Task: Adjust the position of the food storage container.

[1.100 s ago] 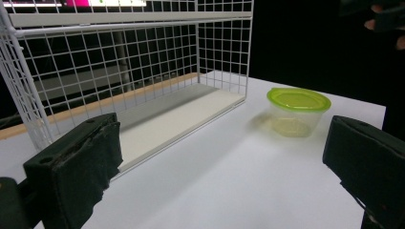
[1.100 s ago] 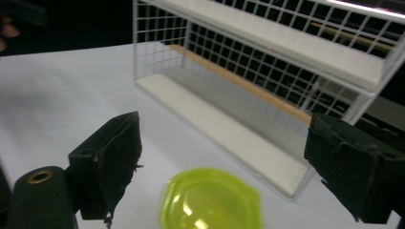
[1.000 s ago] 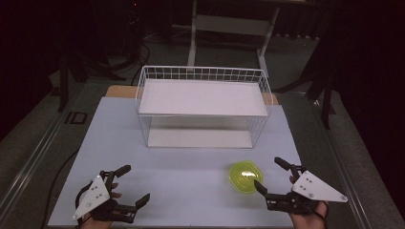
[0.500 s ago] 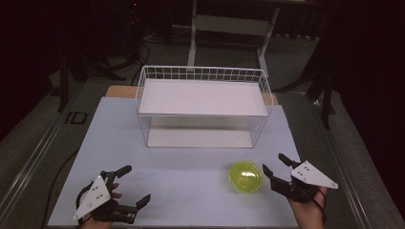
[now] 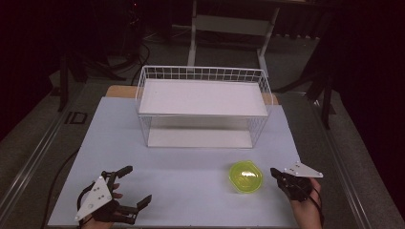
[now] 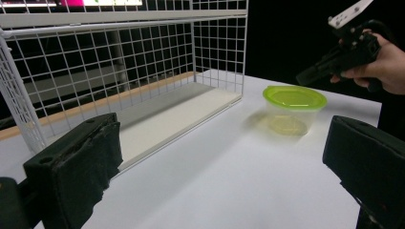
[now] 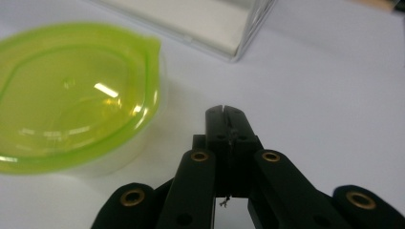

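Two tongs are waiting over the white table (image 5: pixel 191 191): the right tongs (image 5: pixel 275 172), just clenched on nothing, are hovering beside the untouched lidded green plastic container (image 5: pixel 246 176), the left tongs (image 5: pixel 136 186) are gaping, everything remaining undone.

Left gripper (image 5: pixel 129 190): jaws spread wide, held low at the near left | Right gripper (image 5: pixel 274 172): jaws just closed together on nothing, hand low at the near right

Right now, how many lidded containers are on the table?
1: a clear container with green lid on the white table, between the wire rack and the right gripper.
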### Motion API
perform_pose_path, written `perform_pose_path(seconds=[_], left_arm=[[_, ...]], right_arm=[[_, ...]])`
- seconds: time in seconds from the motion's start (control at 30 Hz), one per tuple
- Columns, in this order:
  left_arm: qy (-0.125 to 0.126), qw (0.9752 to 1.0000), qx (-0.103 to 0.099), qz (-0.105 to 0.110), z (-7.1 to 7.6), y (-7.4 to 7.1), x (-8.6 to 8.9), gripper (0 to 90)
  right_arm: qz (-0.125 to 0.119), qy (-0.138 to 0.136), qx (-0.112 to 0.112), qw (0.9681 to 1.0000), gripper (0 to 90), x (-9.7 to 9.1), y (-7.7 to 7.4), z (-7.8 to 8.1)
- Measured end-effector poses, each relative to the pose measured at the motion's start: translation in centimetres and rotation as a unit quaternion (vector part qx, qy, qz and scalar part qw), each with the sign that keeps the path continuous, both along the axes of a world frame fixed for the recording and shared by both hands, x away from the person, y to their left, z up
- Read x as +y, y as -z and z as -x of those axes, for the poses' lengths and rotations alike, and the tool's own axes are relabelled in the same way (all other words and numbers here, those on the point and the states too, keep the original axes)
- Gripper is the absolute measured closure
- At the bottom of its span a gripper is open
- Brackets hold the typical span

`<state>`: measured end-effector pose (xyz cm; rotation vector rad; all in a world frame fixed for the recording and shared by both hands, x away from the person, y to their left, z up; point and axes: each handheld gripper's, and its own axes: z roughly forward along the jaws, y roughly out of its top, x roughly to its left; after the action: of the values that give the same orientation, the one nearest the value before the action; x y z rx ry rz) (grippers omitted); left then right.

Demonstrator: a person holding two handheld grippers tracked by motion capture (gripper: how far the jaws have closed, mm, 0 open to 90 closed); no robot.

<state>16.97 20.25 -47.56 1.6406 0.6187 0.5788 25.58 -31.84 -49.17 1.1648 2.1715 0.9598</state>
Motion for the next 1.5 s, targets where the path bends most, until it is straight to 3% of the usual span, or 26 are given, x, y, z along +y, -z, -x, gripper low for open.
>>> perform_pose_path(seconds=[0.2,0.33,0.4,0.53,1.0,1.17,1.33,1.5], left_arm=[[0.000,1.0000,-0.001,0.000,0.0,0.0,0.0,0.2],[-0.001,1.0000,-0.001,0.002,0.0,0.0,0.0,0.2],[-0.002,1.0000,-0.002,0.002,0.0,0.0,0.1,0.3],[-0.002,1.0000,-0.002,0.002,0.0,0.0,0.1,0.2],[-0.001,1.0000,-0.002,-0.001,-0.1,0.0,0.0,0.3],[-0.002,1.0000,-0.001,-0.001,0.0,0.0,0.1,0.2],[-0.002,1.0000,-0.003,-0.003,0.0,0.0,0.1,0.2],[-0.001,1.0000,-0.001,-0.002,-0.1,0.0,0.1,0.2]], right_arm=[[0.008,-0.017,0.035,0.9992,90.0,0.7,1.8,-0.3],[0.008,-0.030,0.042,0.9986,90.0,1.3,2.1,-0.3],[-0.003,-0.041,0.050,0.9979,90.0,2.0,2.2,-0.3],[0.003,-0.055,0.058,0.9968,90.0,3.0,2.6,0.0],[0.013,-0.116,0.062,0.9912,90.0,6.3,2.5,0.4],[0.053,-0.111,0.041,0.9915,90.0,5.7,2.4,-0.5],[0.031,-0.116,0.054,0.9913,90.0,6.0,3.1,-1.6],[0.021,-0.134,0.058,0.9891,90.0,7.0,3.1,-1.0]])
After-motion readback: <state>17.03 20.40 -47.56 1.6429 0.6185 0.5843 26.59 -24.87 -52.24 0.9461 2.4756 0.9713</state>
